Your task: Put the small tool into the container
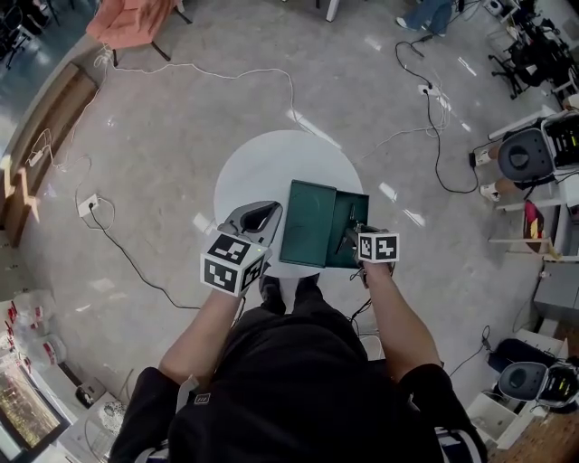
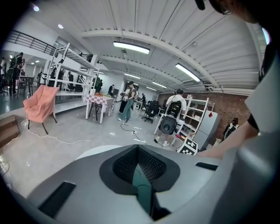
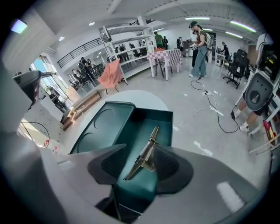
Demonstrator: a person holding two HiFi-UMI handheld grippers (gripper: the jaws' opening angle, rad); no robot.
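A dark green container (image 1: 312,226) stands on the round white table (image 1: 262,163), its lid folded out flat to the left. In its deeper right half lies the small metal tool (image 1: 346,231), a slim spring-loaded piece. The right gripper view looks straight down on the tool (image 3: 148,151) lying on the container floor (image 3: 133,131). My right gripper (image 1: 354,237) hangs over that half, open, its jaws either side of the tool; the tool's near end lies close against the right jaw. My left gripper (image 1: 261,217) hovers at the container's left edge, shut on nothing, and its own view shows only a thin green slit between its jaws (image 2: 139,151).
White and black cables (image 1: 289,86) cross the grey floor beyond the table. An orange chair (image 1: 131,23) stands far left, and shelving and equipment (image 1: 534,154) line the right side. My legs and shoes (image 1: 289,289) are right at the table's near edge.
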